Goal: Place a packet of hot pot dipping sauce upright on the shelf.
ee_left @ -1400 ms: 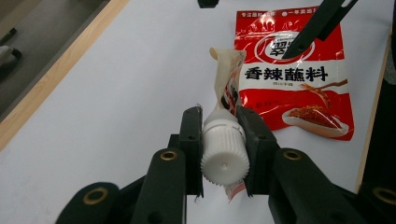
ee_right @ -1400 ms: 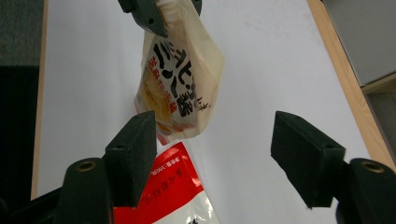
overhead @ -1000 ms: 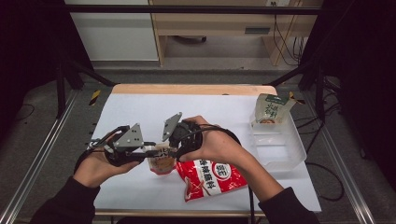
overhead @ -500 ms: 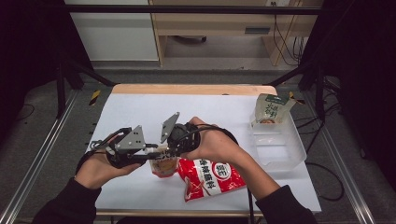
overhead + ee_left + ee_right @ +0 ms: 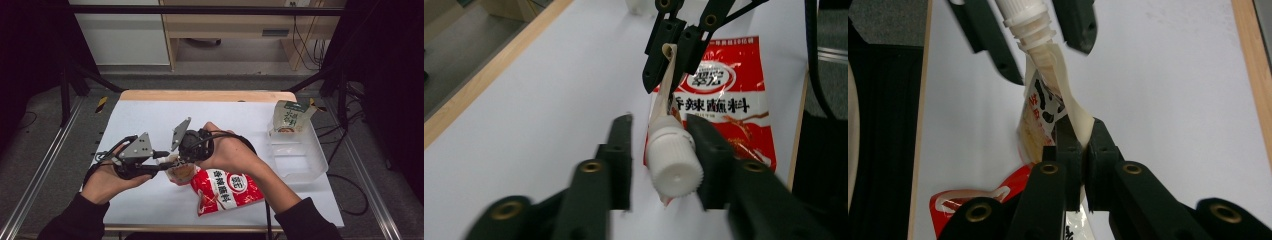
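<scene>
Step in hand: we judge that we are unscrewing the white cap (image 5: 675, 162) of a small spouted pouch (image 5: 1048, 112), one tool steadying it, the other working the cap.

Pouch: we hold it lifted just above the white table (image 5: 150, 120), near the front edge, partly over a red seasoning bag (image 5: 225, 190) that lies flat there.

Right gripper (image 5: 1079, 142): clenched on the pouch's edge, its jaws pressed together on the folded film.

Left gripper (image 5: 659, 150): its jaws stand either side of the cap, one touching it, the other apart, so released and not yet biting.

How we do it well: we centre the cap between the left jaws, close squarely on its ribbed side, then turn about the spout's own axis.

Steadying: we keep the right grip firm so the soft film does not twist with the cap.

Risk: the film already looks twisted; pulling instead of turning could tear it or squeeze the contents out.

Farther off: a clear tray (image 5: 300, 160) and a green carton (image 5: 290, 116) sit well apart at the right.
</scene>
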A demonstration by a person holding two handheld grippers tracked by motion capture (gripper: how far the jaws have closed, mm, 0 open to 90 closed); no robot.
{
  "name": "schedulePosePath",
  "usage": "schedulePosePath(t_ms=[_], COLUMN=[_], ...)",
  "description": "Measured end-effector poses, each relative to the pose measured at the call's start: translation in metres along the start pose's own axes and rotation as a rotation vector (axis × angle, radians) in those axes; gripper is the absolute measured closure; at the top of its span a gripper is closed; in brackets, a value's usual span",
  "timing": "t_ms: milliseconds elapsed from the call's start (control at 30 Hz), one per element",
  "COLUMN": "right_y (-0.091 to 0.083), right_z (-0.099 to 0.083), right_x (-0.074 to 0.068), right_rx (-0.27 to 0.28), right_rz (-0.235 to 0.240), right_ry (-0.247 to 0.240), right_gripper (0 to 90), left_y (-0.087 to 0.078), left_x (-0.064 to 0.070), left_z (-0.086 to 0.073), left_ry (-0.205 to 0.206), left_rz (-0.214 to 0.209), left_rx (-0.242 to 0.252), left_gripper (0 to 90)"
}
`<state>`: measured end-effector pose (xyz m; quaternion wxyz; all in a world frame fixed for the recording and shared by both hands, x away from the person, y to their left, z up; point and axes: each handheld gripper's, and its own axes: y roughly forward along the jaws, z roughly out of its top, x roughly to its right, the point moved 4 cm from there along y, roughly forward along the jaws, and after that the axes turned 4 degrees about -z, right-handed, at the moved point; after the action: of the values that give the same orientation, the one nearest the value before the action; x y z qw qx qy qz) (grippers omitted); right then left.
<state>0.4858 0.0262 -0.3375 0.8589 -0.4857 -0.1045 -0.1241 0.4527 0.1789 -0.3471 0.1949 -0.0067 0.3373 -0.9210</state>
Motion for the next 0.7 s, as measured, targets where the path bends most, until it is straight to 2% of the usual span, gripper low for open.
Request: schedulePosePath(t_ms=[100, 333, 433, 567, 700], right_y=[-0.005, -0.019, -0.028, -0.04, -0.05], right_z=[0.0, -0.001, -0.002, -0.004, -0.007], right_x=[0.003, 0.011, 0.015, 0.022, 0.026], right_rx=[-0.002, 0.034, 0.043, 0.059, 0.075], right_rz=[-0.017, -0.046, -0.061, -0.086, -0.101], right_ry=[-0.002, 0.022, 0.025, 0.024, 0.03], right_gripper=[87.7, 87.8, 87.7, 87.7, 87.9], left_y=[-0.006, -0.008, -0.006, -0.003, 0.001], left_x=[0.0, -0.002, -0.001, 0.002, 0.002], left_z=[-0.001, -0.014, -0.021, -0.032, -0.046], left_ry=[-0.017, -0.051, -0.063, -0.069, -0.102], left_rz=[0.033, 0.073, 0.084, 0.093, 0.12], left_rx=[0.039, 0.036, 0.031, 0.019, 0.003], left_gripper=[43.2, 24.5, 17.8, 13.0, 7.7])
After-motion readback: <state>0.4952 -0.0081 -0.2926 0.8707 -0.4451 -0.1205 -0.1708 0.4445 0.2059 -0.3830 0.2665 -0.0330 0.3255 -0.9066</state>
